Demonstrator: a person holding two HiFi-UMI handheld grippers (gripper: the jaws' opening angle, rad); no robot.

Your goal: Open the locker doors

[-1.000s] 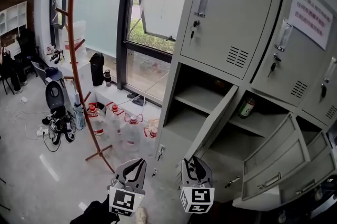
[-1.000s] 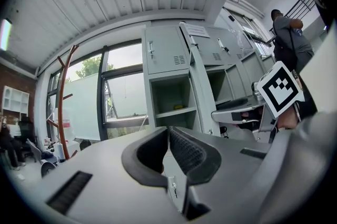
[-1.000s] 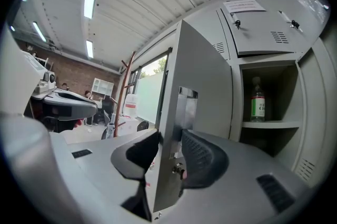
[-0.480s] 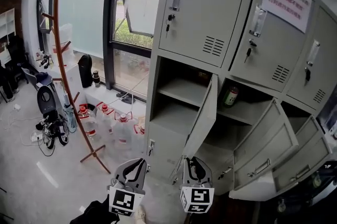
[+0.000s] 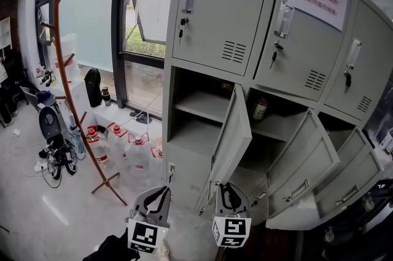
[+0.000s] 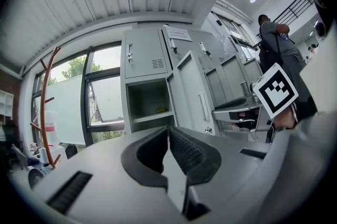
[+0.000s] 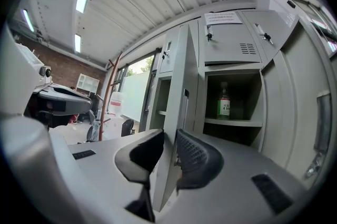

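Note:
A grey bank of lockers (image 5: 221, 14) has its top row closed and several lower doors swung open. The leftmost open door (image 5: 236, 131) hangs out toward me. My right gripper (image 5: 228, 191) is at that door's lower free edge. In the right gripper view the door's edge (image 7: 176, 112) stands upright between the jaws of my right gripper (image 7: 169, 152), which have just been closing, and both pads lie against it. My left gripper (image 5: 158, 195) hangs left of the door, shut on nothing. In its own view my left gripper (image 6: 168, 136) points at the lockers (image 6: 145, 75).
Two more open doors (image 5: 307, 155) (image 5: 356, 174) jut out to the right. A green bottle (image 5: 260, 109) stands on a shelf inside. A wooden coat stand (image 5: 67, 88) and several water jugs (image 5: 123, 143) are on the floor by the window. A person (image 6: 276, 44) stands behind.
The lockers have slid left and come nearer in the head view. The open door's lower edge now reaches the right gripper's tips, and its jaws have narrowed onto it.

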